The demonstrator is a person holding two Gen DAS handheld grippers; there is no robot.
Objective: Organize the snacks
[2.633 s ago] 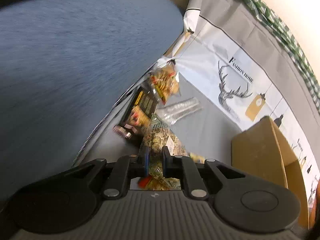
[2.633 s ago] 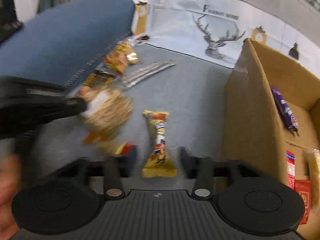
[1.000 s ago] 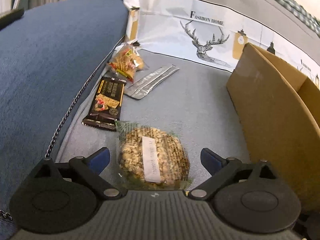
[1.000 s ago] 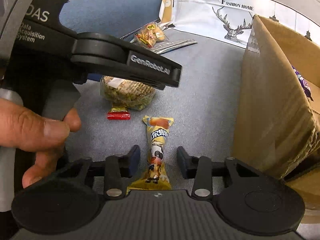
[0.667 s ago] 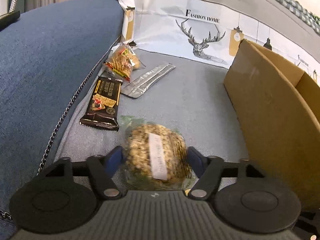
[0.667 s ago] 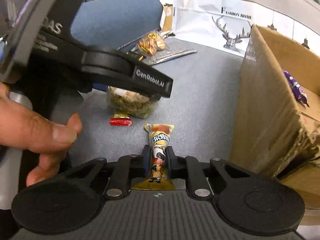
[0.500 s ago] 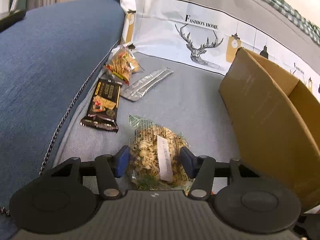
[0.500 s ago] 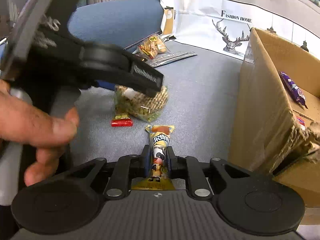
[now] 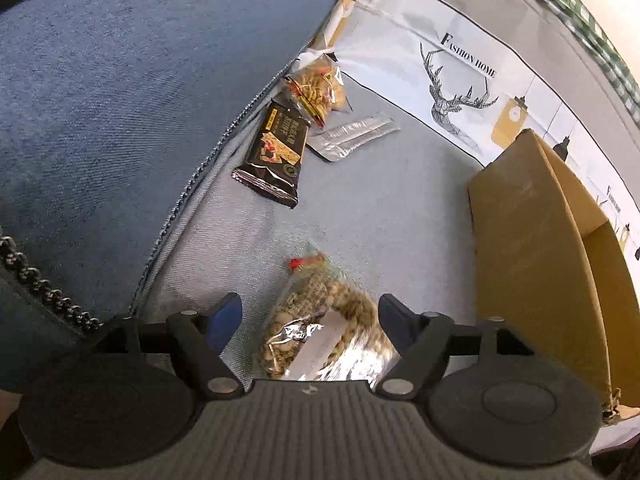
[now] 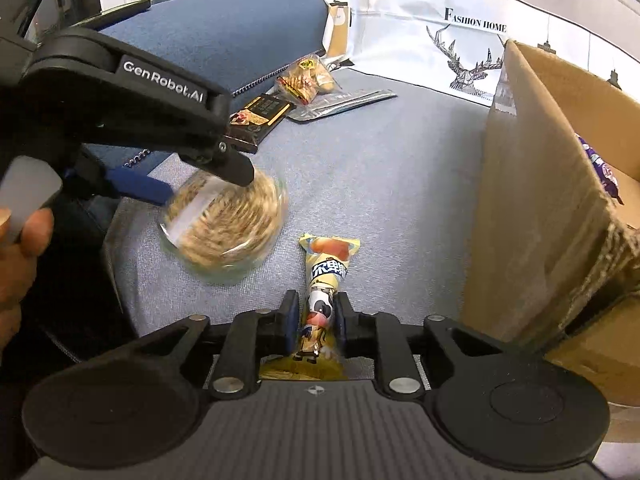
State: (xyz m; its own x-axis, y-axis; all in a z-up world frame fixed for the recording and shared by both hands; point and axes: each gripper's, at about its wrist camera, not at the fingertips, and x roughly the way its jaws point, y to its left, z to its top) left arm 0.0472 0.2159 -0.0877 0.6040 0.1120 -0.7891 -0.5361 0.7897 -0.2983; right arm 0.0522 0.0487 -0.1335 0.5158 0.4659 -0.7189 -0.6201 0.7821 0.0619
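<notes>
A round peanut-cake packet (image 9: 316, 304) stands tilted on edge between the fingers of my left gripper (image 9: 310, 316). The jaws are opening, and the left blue pad (image 9: 226, 314) is clear of the packet. In the right wrist view the packet (image 10: 224, 224) is a blur just under the left gripper (image 10: 192, 184). My right gripper (image 10: 316, 316) is shut on a yellow cow-print snack packet (image 10: 326, 272) lying on the grey sofa seat. Its jaws are easing open, with the pads against the wrapper. The cardboard box (image 10: 532, 180) stands to the right.
A black bar (image 9: 276, 152), an orange cracker bag (image 9: 318, 88) and a silver sachet (image 9: 352, 136) lie at the back left. A small red sweet (image 9: 302, 262) sits by the peanut packet. A purple packet (image 10: 600, 168) lies in the box. A hand (image 10: 16, 248) holds the left gripper.
My left gripper closed on the peanut packet, lifted and rolled, then opened; the packet now tips on edge. My right gripper closed on the yellow packet and stayed put.
</notes>
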